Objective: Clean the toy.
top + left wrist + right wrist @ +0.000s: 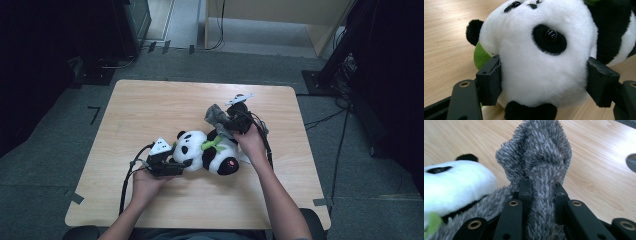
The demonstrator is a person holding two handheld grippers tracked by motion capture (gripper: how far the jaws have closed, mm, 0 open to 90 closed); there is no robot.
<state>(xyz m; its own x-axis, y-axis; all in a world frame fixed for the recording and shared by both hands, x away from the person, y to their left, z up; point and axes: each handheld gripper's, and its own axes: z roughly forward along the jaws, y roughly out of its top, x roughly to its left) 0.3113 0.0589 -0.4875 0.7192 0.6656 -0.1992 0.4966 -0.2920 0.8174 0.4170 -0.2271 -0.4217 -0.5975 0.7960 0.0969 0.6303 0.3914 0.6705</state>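
A black-and-white plush panda (207, 150) with a green leaf at its neck lies on its side on the wooden table (150, 107). My left gripper (172, 162) is shut on the panda's head (541, 57), its black jaws pressing into the white fur from both sides. A grey fuzzy cloth (217, 117) rises from the panda's far side. My right gripper (231, 121) is shut on that grey cloth (541, 170), with a bunched fold standing up between its narrow jaws. In the right gripper view the panda's head (451, 187) lies at the left.
Bare wood lies on the table's left half and along its front edge (200, 220). Cables (127, 175) trail from both grippers toward the person. Dark stands and cables on the floor (340, 80) flank the table beyond its far corners.
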